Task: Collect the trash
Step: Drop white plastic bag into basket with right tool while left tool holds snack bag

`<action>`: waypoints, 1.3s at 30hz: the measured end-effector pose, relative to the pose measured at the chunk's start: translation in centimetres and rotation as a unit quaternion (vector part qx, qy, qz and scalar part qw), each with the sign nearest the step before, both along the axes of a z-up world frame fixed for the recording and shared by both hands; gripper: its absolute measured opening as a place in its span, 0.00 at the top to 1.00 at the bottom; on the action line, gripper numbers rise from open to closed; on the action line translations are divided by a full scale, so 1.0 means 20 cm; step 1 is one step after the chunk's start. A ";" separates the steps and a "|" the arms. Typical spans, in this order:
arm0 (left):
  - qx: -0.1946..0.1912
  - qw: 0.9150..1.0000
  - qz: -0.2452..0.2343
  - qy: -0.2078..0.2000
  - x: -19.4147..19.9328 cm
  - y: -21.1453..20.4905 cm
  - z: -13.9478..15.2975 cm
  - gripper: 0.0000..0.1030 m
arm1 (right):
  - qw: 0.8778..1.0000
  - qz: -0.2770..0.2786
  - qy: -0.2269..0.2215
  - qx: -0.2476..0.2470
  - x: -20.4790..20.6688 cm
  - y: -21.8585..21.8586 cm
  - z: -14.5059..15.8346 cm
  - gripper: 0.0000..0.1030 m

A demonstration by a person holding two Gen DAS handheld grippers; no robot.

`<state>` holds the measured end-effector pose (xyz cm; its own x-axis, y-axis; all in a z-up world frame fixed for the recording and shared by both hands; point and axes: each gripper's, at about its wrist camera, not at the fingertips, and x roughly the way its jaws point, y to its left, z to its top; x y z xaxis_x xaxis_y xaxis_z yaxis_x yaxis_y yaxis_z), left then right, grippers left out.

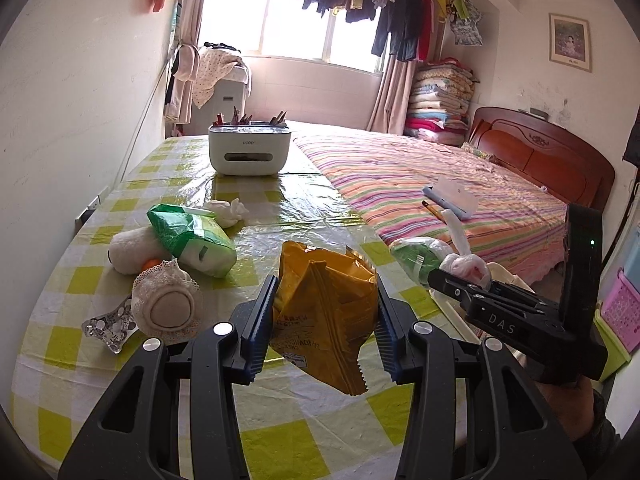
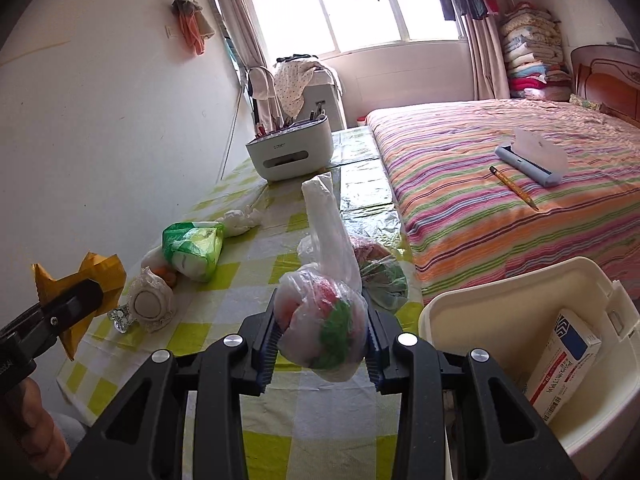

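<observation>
left wrist view has the yellow snack wrapper (image 1: 326, 316) pinched between the blue pads of the left gripper (image 1: 325, 320), whose jaws stand partly apart with the crumpled foil filling the gap; the wrapper is lifted clear above the checked table (image 1: 280, 448). off to the right in the same view the right gripper (image 1: 446, 280) shows from the side, nose against a knotted clear plastic bag (image 1: 466, 266).

right wrist view shows that bag (image 2: 322, 320) squeezed between the right gripper (image 2: 320, 336), jaws drawn close in on it; red and green scraps show through the film, and its twisted tail stands up above the knot. the bag hangs above the table edge. just beyond it a second clear bag (image 2: 380, 276) with green and red contents lies on the table.

to the right sits a cream plastic bin (image 2: 500, 304), open, with a white and red carton (image 2: 564, 364) leaning inside.

further left on the table lie a green and white tissue pack (image 1: 192, 240), a crumpled white tissue (image 1: 228, 210), a lace-edged round cushion (image 1: 168, 304) and a clear glass piece (image 1: 108, 328). a white organiser box (image 1: 250, 150) holding pens stands at the far end. a bed (image 1: 420, 184) with a striped cover runs along the table's right side, carrying a pencil (image 2: 514, 188) and a grey-blue case (image 2: 526, 164).
</observation>
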<state>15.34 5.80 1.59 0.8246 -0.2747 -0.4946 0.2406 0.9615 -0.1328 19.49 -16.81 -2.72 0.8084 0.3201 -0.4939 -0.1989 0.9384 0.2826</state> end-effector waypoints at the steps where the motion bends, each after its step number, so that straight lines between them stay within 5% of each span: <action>1: 0.000 1.000 -0.002 -0.001 0.00 -0.02 0.00 0.58 | 1.000 -0.006 -0.002 0.003 -0.01 -0.02 0.00 0.66; 39: 0.043 0.997 -0.061 -0.030 -0.04 -0.36 0.04 0.58 | 0.986 -0.145 -0.059 0.053 -0.24 -0.39 0.02 0.66</action>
<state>14.53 -1.38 2.48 0.8171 -0.3331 -0.4705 0.3608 0.9320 -0.0333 14.74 -24.64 -2.32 0.9237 0.1110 -0.3665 0.0368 0.9269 0.3735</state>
